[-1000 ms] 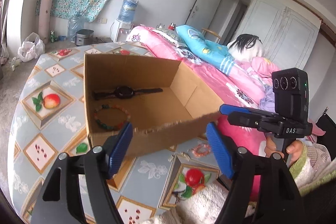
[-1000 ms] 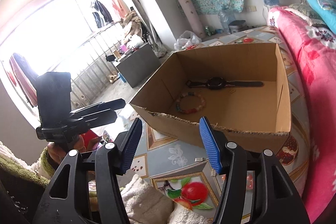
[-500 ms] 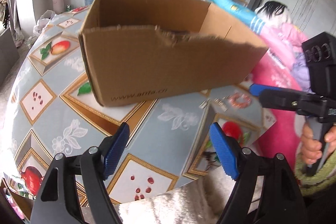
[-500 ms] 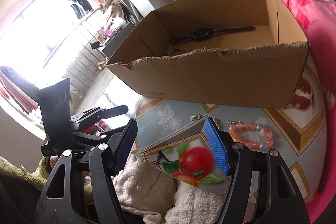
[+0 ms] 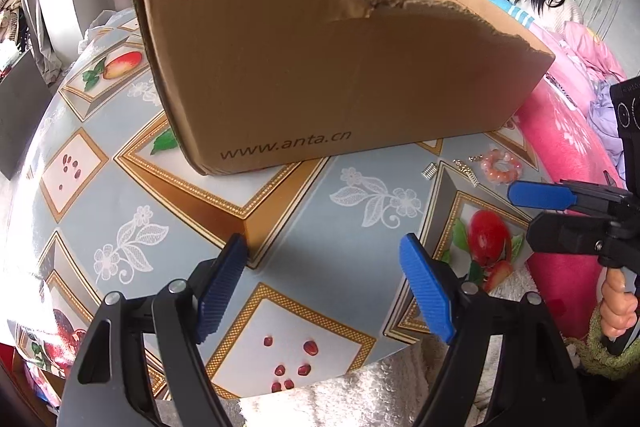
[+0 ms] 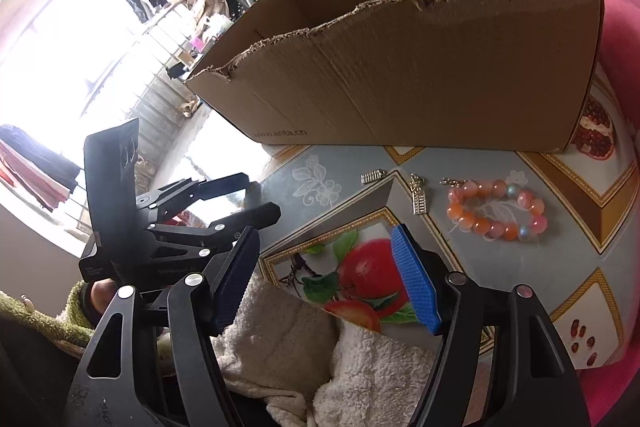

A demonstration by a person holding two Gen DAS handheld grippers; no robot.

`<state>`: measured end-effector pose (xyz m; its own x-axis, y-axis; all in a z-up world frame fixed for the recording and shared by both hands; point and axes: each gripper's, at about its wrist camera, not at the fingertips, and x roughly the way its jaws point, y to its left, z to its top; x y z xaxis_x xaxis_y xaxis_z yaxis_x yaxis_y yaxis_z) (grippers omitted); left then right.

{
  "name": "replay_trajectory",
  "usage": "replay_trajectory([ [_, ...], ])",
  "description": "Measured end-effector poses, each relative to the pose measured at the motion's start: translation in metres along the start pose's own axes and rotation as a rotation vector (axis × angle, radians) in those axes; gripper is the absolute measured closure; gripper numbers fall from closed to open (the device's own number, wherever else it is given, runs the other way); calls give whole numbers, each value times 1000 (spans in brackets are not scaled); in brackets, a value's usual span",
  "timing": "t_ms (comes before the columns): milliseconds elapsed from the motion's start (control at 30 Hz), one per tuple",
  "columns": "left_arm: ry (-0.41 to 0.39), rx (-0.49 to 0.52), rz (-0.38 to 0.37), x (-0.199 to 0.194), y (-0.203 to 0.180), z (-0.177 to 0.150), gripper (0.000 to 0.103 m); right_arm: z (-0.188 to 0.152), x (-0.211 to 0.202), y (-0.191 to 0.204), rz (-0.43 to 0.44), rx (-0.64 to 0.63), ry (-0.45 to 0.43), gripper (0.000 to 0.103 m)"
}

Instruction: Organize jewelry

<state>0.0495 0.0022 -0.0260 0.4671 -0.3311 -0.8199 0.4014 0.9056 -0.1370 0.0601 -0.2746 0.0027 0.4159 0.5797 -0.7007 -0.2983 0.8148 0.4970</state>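
Observation:
A torn-rimmed cardboard box [image 5: 340, 75] [image 6: 420, 67] stands on the fruit-patterned table [image 5: 120, 195]; its inside is hidden from both views. In front of it lie a pink and orange bead bracelet [image 5: 502, 167] [image 6: 496, 211] and two small silver pieces [image 6: 372, 177] [image 6: 418, 199]. My left gripper [image 5: 322, 251] hangs open over bare tablecloth, short of the box's front wall. My right gripper [image 6: 325, 239] is open above the printed red apple, with the bracelet ahead to its right and nothing between its pads. Each gripper [image 5: 524, 213] [image 6: 262, 197] also shows in the other's view.
A white fluffy cloth [image 6: 280, 327] lies at the table's near edge. A pink bed [image 5: 572, 147] borders the table on the right. A bright window with a clothes rack [image 6: 100, 27] is at the left. A hand [image 5: 618, 311] holds the right gripper's handle.
Both grippers sank and tipped down toward the table. The box's inside, with a black watch and a bead bracelet, went out of sight. The right jaws widened a little.

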Motion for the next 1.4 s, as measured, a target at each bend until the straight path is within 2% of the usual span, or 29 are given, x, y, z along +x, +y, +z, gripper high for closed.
replay_trajectory([
  [200, -20, 28, 34, 2, -9, -2, 26, -9, -9, -12, -6, 16, -17, 59],
  [367, -81, 70, 11, -3, -23, -1, 27, -11, -16, -19, -19, 28, -30, 71],
  [533, -130, 141, -43, -6, -42, 7, 41, -15, -21, -22, -56, 12, -40, 79],
  [633, -133, 186, -66, 0, -54, 14, 56, -15, -20, -21, -80, -1, -39, 82],
  [800, -115, 257, -91, 16, -70, 25, 72, -16, -17, -21, -92, -1, -42, 83],
  [1067, -51, 342, -73, 43, -85, 36, 82, -19, -23, -33, -88, 25, -48, 83],
  [1167, -58, 384, -57, 45, -89, 36, 84, -21, -30, -41, -80, 34, -50, 83],
  [1333, -54, 412, -54, 50, -93, 39, 99, -19, -35, -45, -77, 42, -54, 83],
  [1400, -53, 409, -57, 49, -93, 38, 99, -17, -37, -45, -78, 42, -57, 83],
])
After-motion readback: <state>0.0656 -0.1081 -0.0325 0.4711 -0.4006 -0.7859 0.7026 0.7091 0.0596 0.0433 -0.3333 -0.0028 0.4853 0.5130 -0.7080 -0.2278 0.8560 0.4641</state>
